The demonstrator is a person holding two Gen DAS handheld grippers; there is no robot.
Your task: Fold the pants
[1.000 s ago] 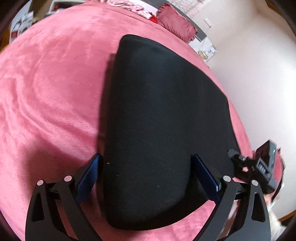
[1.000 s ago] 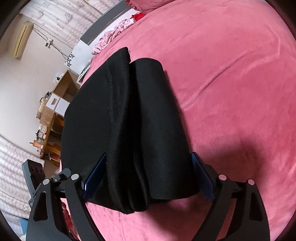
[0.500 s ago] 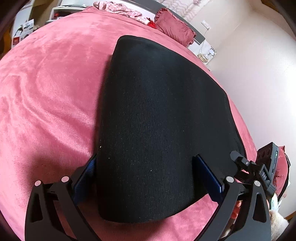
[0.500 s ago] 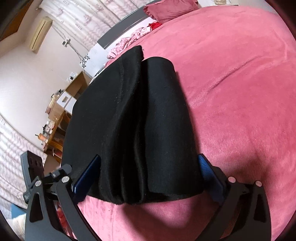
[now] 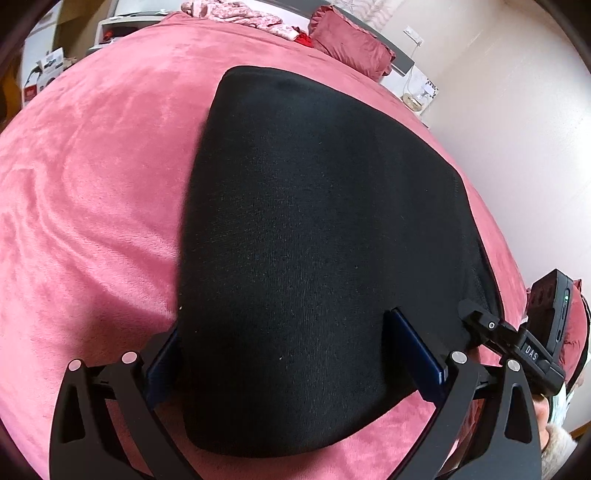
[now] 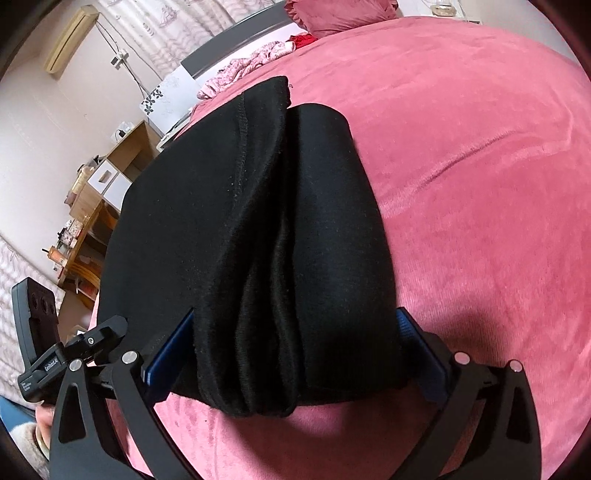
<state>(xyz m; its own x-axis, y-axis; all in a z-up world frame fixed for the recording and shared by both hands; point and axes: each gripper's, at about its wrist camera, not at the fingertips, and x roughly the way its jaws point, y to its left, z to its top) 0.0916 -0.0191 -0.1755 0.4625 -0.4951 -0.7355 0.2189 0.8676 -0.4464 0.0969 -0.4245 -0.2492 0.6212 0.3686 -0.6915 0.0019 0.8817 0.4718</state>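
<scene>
- The bed takes up most of what I see from both wrists: a wide pink-red plush cover, softly rumpled, running back to the wall.
- The pants are black and lie folded into a compact stack on that cover, close in front of both tools. From my right wrist I look at the layered side, several folds stacked with a stitched hem showing on the upper left layer.
- My left gripper has its jaws spread wide, one blue pad on either side of the near end of the stack. The left pad is partly hidden behind the cloth edge, so I cannot say whether it touches; nothing looks pinched.
- My right gripper has just been opening its jaws and now stands at full spread, with the folded end of the pants between the pads but not squeezed.
- A dark red pillow lies at the far end of the bed, with a crumpled pink floral garment beside it.
- In the right wrist view a wooden shelf unit stands against the wall past the bed, cluttered with small things.
</scene>
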